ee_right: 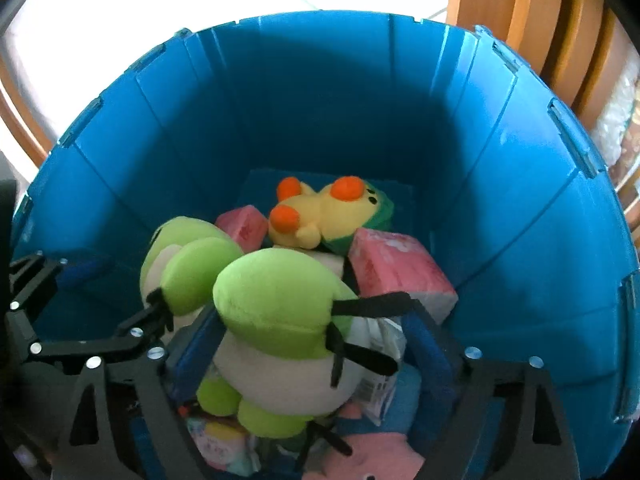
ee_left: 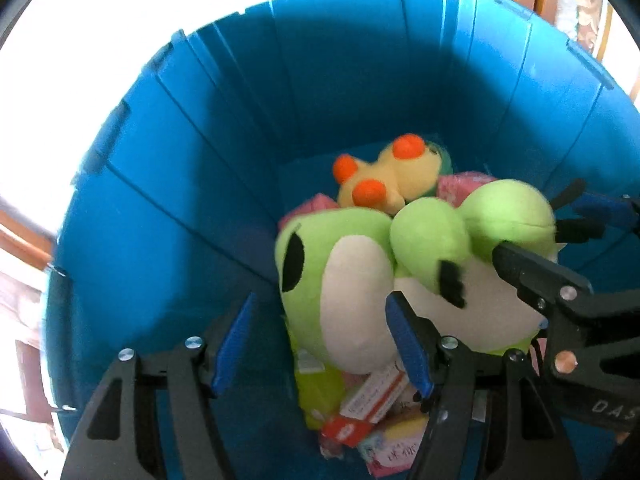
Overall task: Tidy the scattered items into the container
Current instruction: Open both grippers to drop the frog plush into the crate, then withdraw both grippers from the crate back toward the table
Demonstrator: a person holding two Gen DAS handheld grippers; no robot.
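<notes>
I am looking down into a deep blue container (ee_left: 192, 184) (ee_right: 512, 208). Two green-and-white frog plush toys lie on the pile inside. One frog (ee_left: 344, 280) (ee_right: 184, 268) lies partly between the fingers of my left gripper (ee_left: 322, 344); its left pad stands clear of the frog, so the jaws are open. The other frog (ee_right: 280, 304) (ee_left: 492, 224) sits between the wide-open fingers of my right gripper (ee_right: 310, 340), with a gap on the right side. Each gripper shows at the edge of the other's view.
Beneath and behind the frogs lie a yellow plush with orange feet (ee_left: 384, 184) (ee_right: 316, 216), pink tissue packs (ee_right: 400, 276), small packets (ee_left: 360, 408) and a pink plush (ee_right: 372, 456). Wooden furniture (ee_right: 520, 20) stands beyond the container's far right rim.
</notes>
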